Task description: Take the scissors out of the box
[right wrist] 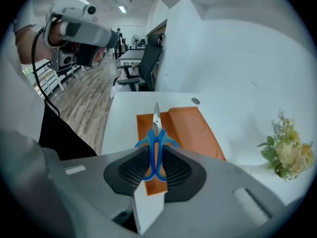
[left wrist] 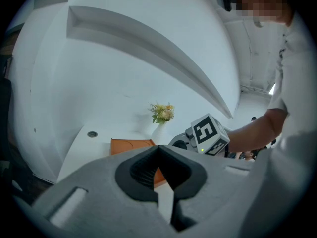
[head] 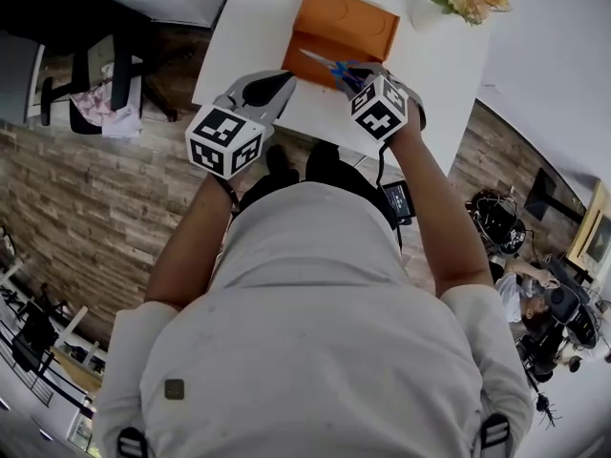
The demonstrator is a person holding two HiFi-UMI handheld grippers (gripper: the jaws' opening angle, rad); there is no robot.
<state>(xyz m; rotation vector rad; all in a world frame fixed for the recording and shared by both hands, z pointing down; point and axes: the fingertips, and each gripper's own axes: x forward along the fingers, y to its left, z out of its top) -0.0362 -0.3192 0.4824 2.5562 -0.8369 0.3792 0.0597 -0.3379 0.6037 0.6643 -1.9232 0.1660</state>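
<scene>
Gripping the scissors (right wrist: 155, 144) by the handles between our right fingers (right wrist: 126, 170), blades poking past them over the box (right wrist: 198, 133); left fingers (left wrist: 136, 175) closed, empty.

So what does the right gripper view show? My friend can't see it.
The right gripper holds blue scissors by the handles, blades pointing away, over an orange box on a white table. Yellow flowers stand at the right.

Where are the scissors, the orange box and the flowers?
scissors (right wrist: 151, 148): right gripper view, blue handle.
orange box (head: 348, 17): head view, bare top face.
flowers (right wrist: 287, 150): right gripper view, pale blossoms.
</scene>
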